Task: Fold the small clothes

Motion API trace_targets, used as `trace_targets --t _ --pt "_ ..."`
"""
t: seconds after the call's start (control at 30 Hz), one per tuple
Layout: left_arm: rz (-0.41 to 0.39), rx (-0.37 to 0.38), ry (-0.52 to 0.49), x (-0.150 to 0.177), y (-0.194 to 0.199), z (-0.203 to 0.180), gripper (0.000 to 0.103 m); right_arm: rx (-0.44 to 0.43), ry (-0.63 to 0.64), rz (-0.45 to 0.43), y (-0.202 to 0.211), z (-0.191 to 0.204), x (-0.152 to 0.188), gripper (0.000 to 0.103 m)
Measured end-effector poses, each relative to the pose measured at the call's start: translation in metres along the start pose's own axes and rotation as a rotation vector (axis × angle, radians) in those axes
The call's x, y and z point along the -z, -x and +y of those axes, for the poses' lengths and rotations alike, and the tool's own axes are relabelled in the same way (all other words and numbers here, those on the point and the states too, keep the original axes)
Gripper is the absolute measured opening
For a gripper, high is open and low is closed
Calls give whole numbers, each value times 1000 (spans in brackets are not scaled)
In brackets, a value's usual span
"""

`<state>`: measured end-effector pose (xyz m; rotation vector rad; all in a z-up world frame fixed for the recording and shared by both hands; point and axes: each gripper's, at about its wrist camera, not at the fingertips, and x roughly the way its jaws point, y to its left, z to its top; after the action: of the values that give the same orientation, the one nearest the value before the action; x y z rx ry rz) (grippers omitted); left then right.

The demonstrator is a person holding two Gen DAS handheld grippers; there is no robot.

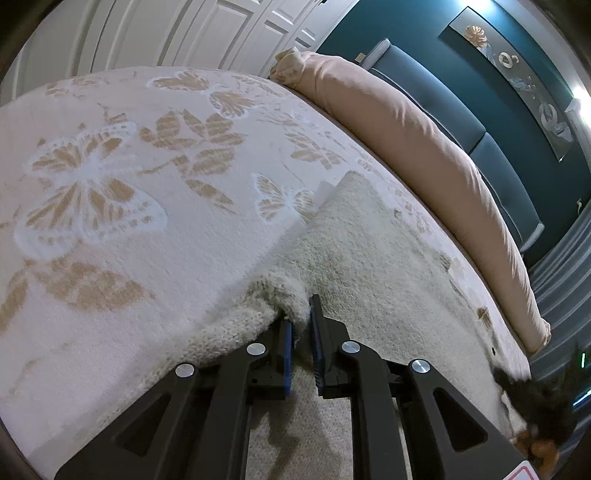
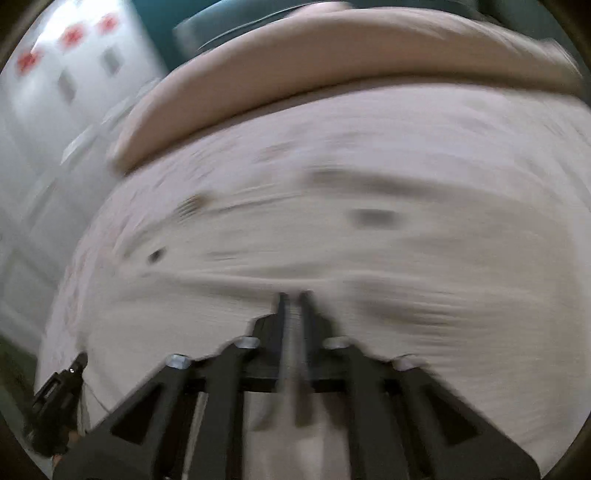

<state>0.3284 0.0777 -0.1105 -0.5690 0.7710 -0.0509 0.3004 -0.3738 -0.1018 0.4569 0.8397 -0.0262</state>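
Observation:
A cream knitted garment [image 1: 369,266] lies spread on a bedspread with a butterfly print [image 1: 110,184]. My left gripper [image 1: 301,314] is shut on a raised fold of the garment's left edge, and the knit bunches between its blue pads [image 1: 287,343]. The right wrist view is smeared by motion. There my right gripper [image 2: 294,299] stands shut, its fingers nearly together over pale cloth [image 2: 351,240]. The blur hides whether any cloth is pinched between them. The left gripper's black body [image 2: 59,398] shows at the lower left of that view.
A long pink bolster [image 1: 424,147] runs along the far side of the bed, with a teal padded headboard [image 1: 461,122] behind it. White wardrobe doors [image 1: 184,33] stand at the back. A dark blurred shape [image 1: 543,402] sits at the garment's right end.

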Motion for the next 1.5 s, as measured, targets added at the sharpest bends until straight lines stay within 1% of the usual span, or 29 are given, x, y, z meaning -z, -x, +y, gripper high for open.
trace_targets --t 0.07,0.13,0.17,0.23,0.27,0.3,0.33,0.37,0.4,0.43,0.47,0.5,0.57,0.6,0.67,0.7,0.73,0.83,0.87,0.9,0.93,0.97,1.0,1.03,1.1,1.17,1.3,1.4,1.5 --pt "0 -2 -3 0 0 -1 13 85 -81 -55 38 -49 6 2" --pt "2 -5 -4 0 0 -1 13 101 -118 -87 63 -69 14 19" --pt "5 -9 -6 -1 0 -2 13 79 -135 -94 72 -73 19 22" --pt "14 -12 -11 -3 -1 -5 14 36 -119 -77 71 -65 22 36" --pt "26 -15 -9 -5 -1 -7 14 28 -100 -68 68 -57 23 40" --pt "35 -18 -5 -6 -1 -7 14 25 -78 -52 63 -49 23 48" --pt "46 -20 1 -9 -1 -7 14 24 -45 2 48 -39 24 49" --pt "59 -21 10 -11 -1 -8 14 42 -31 29 42 -40 24 45" --pt "71 -26 14 -14 0 -8 15 58 -19 29 38 -35 24 16" --pt "85 -29 15 -16 0 -8 15 36 -13 14 42 -32 22 9" --pt "102 -32 15 -20 -1 -8 14 -14 -28 -42 58 -29 19 9" --pt "109 -38 9 -21 -2 -9 13 -33 -28 -100 74 -27 16 9" --pt "112 -53 -12 -20 -5 -9 13 -18 -25 -168 87 -34 13 8" --pt "105 -61 -29 -18 -6 -9 14 20 -42 -127 74 -45 14 9" --pt "93 -76 -48 -15 -6 -11 15 78 -81 12 32 -69 25 8" --pt "96 -83 -55 -16 -7 -13 15 74 -69 -1 30 -69 28 8" --pt "101 -85 -61 -16 -6 -14 15 78 -68 -9 36 -66 26 15" --pt "147 -47 -70 -21 5 -13 17 10 -127 -53 80 -55 24 18" --pt "164 -33 -69 -21 17 -11 17 0 -129 -77 104 -51 29 23" --pt "166 -37 -71 -21 30 -8 21 1 -133 -85 121 -53 35 37" --pt "161 -39 -81 -20 51 -2 27 4 -139 -90 138 -54 42 47" --pt "158 -33 -90 -19 67 3 32 -2 -148 -96 160 -58 58 48" --pt "158 -33 -98 -16 83 10 43 -8 -151 -92 179 -63 75 48" --pt "163 -39 -103 -13 100 18 50 -3 -157 -77 201 -69 101 52" --pt "201 -32 -98 -2 136 42 56 24 -171 -49 228 -79 138 55" --pt "266 -12 -56 16 165 67 58 44 -208 11 249 -86 185 57" --pt "365 27 9 55 200 96 60 19 -287 99 266 -83 259 57" --pt "400 63 52 79 206 99 61 -42 -327 133 261 -74 285 59" --pt "382 80 32 87 208 89 62 -107 -336 129 249 -61 286 61"
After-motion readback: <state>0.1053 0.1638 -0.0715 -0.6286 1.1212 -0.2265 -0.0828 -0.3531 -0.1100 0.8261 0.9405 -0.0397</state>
